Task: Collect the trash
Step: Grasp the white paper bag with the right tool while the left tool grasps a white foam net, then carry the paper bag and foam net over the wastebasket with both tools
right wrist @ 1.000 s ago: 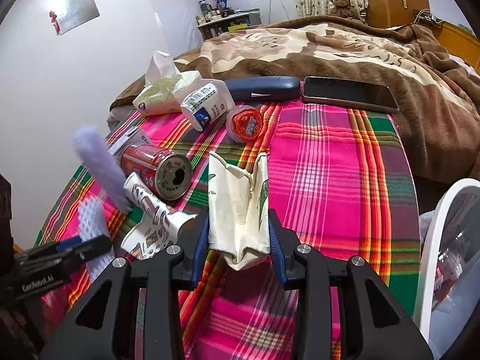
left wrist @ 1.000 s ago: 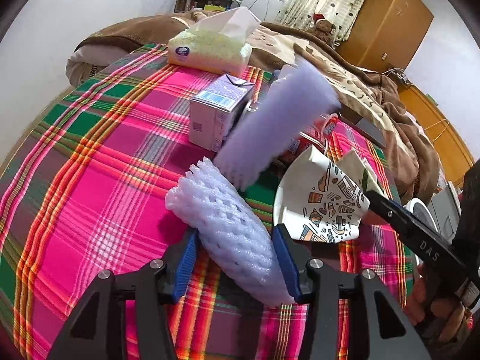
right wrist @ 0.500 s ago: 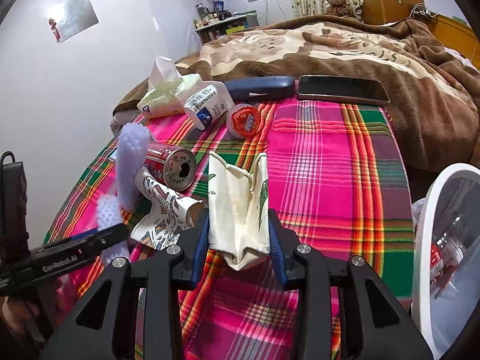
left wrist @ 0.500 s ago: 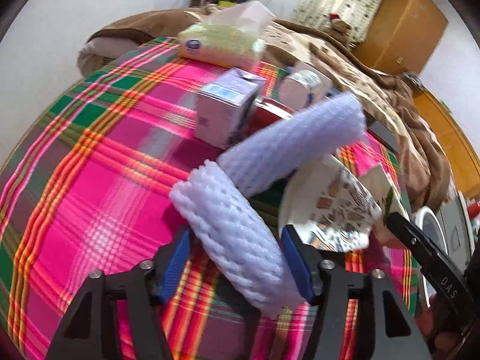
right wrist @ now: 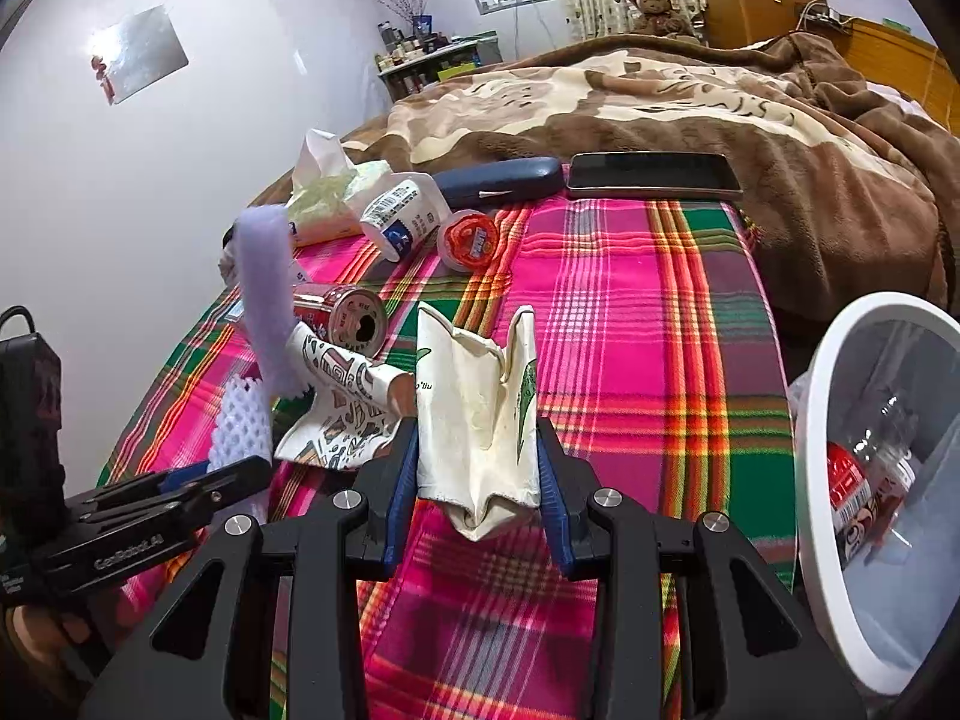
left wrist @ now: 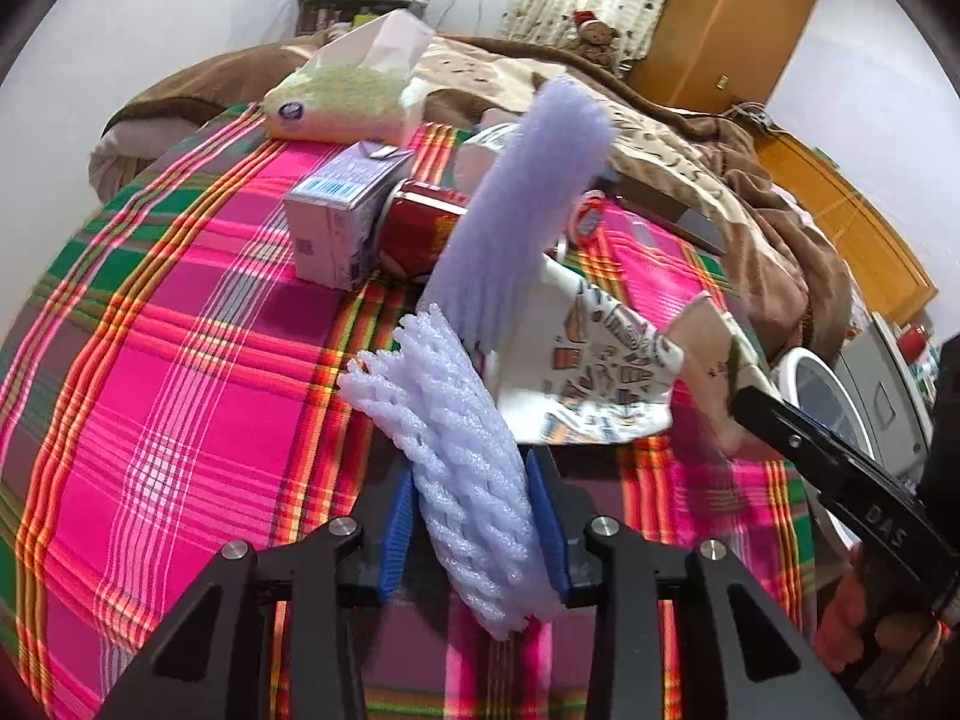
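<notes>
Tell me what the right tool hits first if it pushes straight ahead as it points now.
Probably bare plaid blanket. The right tool already grips a crushed white paper cup; farther ahead lie the red-lidded cup and dark glasses case, though depth is unclear.

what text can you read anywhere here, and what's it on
"DAS" – on the right gripper arm, seen from the left wrist.
"GenRobot.AI" – on the left gripper arm, seen from the right wrist; soft, but it reads so.
Carton: barcode and print, too small to read.
White cup: label print blurred.
Red can, red lid, crushed cup, bottle in the bin: print unreadable.
</notes>
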The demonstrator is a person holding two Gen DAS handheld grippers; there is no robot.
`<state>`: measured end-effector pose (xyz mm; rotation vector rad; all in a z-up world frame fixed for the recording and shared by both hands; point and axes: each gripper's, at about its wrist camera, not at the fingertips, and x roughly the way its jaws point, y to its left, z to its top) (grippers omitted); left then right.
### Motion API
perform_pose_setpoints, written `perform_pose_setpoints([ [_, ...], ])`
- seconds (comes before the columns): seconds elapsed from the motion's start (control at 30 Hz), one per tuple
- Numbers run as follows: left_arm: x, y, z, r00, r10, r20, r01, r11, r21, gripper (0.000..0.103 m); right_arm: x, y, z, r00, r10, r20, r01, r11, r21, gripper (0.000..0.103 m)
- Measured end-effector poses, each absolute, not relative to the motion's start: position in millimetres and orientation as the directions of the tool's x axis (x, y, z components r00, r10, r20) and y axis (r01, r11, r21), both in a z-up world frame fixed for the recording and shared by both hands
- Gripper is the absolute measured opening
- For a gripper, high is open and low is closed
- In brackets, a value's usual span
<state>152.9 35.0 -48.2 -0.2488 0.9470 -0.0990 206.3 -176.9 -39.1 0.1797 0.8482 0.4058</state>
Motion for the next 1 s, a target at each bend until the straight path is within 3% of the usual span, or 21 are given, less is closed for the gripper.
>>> perform_pose_setpoints([
  [1.0,118.0,-43.6,24.0,0.653,-0.325,-0.685,0.231,0.946,-0.228,0.037,163.8,-240.8,-8.4,0.716,0.326,-0.617,-0.169,0.939,0.300,0.037],
])
